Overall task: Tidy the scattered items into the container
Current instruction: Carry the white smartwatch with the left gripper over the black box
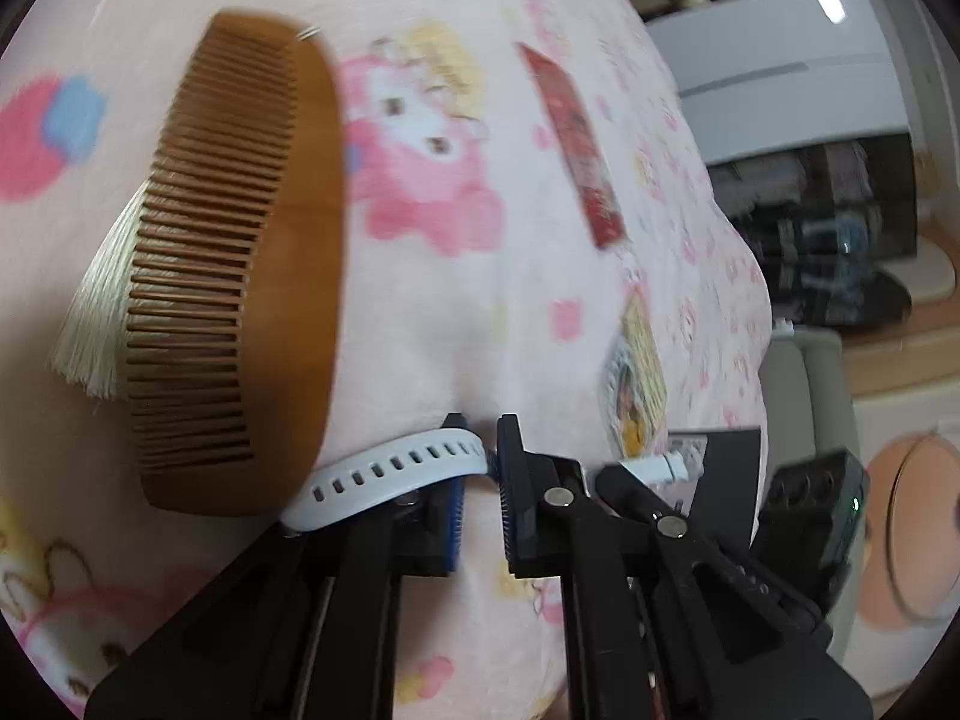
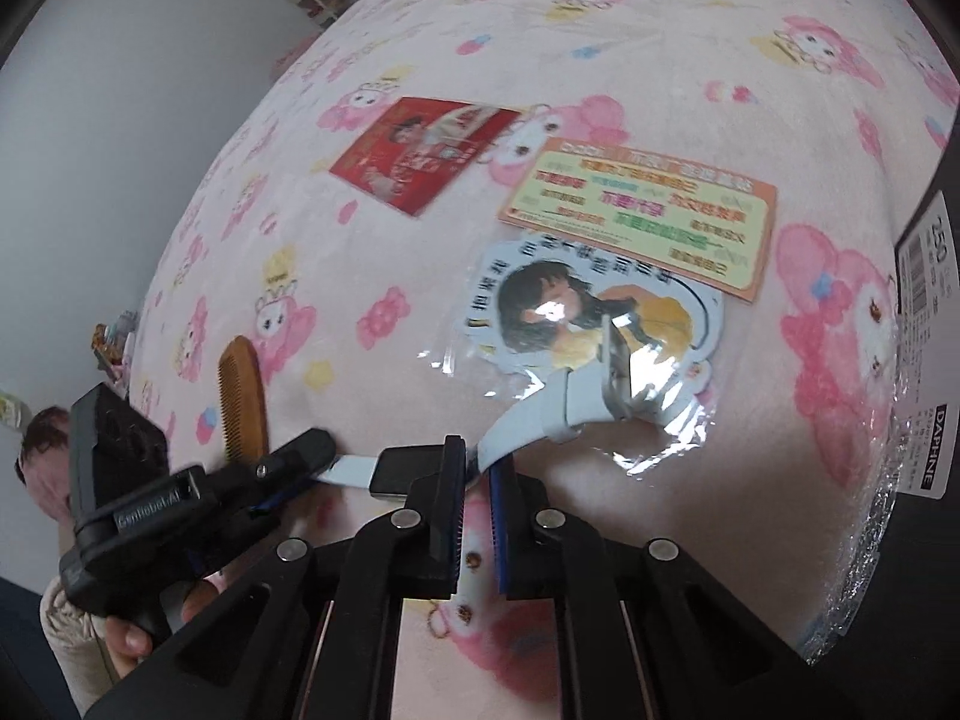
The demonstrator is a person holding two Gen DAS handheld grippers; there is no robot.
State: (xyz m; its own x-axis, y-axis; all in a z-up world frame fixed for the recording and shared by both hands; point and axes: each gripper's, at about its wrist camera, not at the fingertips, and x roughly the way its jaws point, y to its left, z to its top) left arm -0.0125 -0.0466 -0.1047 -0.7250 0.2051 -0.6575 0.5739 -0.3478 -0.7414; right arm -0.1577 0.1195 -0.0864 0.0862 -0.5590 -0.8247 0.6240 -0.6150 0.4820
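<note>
Where the pink cartoon-print blanket covers the surface, the count runs: one wooden comb with a pale tassel at far left; one red card; one orange-edged card with small writing too blurred to read; one die-cut picture card in clear wrap; one white watch strap, nearest. One black box at right bears the label "DAPHNE" and "250". Left gripper, jaws nearly pressed together, pinches the perforated strap end. Right gripper, jaws likewise drawn in, pinches the strap beside the black watch body.
</note>
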